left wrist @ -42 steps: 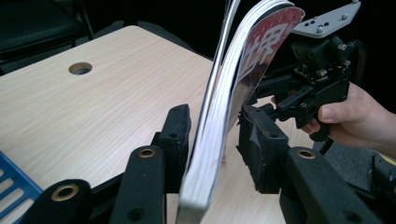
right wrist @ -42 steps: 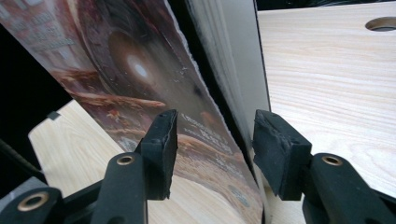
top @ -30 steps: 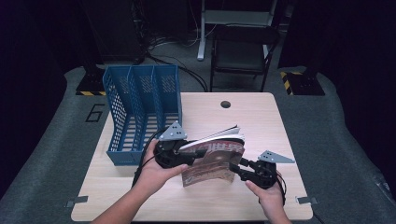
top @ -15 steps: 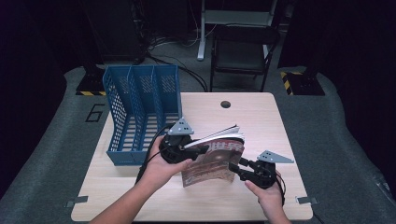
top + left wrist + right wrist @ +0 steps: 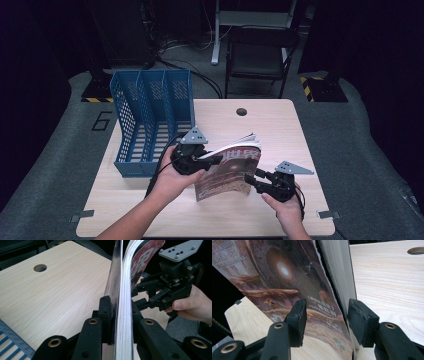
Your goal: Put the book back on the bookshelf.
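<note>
A magazine (image 5: pixel 227 172) with a brown and red cover stands on edge near the table's front, tilted and fanned a little at the top. My left gripper (image 5: pixel 212 160) grips its upper left edge. Its jaws have just been closing, and in the left gripper view both pads (image 5: pixel 106 312) press on the stack of pages (image 5: pixel 125 290). My right gripper (image 5: pixel 250 180) is at the lower right corner. In the right gripper view its jaws (image 5: pixel 325 315) stand either side of the magazine (image 5: pixel 287 272) with gaps, so it is open.
A blue three-slot file rack (image 5: pixel 150 115) stands at the table's left, just behind the left hand. The wooden table (image 5: pixel 280 130) has a cable hole (image 5: pixel 241 111) near its far edge. A chair (image 5: pixel 260 50) stands beyond it.
The left gripper has shifted slightly to the right and its jaws have closed onto the magazine's edge. The right gripper has kept its place.
</note>
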### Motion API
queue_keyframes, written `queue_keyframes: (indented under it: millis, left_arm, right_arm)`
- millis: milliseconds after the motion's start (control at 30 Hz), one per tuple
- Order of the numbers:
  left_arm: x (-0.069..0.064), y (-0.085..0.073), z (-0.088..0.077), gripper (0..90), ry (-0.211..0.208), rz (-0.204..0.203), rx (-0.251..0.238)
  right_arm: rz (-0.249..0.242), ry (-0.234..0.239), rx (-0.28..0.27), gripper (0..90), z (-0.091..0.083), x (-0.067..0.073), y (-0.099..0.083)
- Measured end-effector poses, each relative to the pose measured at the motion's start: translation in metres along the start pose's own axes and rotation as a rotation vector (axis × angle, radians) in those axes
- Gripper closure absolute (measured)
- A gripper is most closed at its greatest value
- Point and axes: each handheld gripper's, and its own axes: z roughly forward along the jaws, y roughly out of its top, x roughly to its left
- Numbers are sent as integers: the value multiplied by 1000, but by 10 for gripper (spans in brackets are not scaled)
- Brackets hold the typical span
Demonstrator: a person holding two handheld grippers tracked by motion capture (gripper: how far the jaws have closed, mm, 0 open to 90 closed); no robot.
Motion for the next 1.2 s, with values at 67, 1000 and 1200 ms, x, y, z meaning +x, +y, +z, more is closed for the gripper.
queue_keyframes:
  millis: [67, 1000, 1200]
  left_arm:
    - [0, 0, 0, 805, 5, 2, 2]
    - [0, 2, 0, 801, -23, 18, 69]
    - [0, 4, 0, 803, -19, 40, 94]
  right_arm:
    - [-4, -1, 2, 493, 0, 0, 0]
    - [-2, -4, 6, 492, 1, -1, -1]
    - [0, -1, 5, 493, 1, -1, -1]
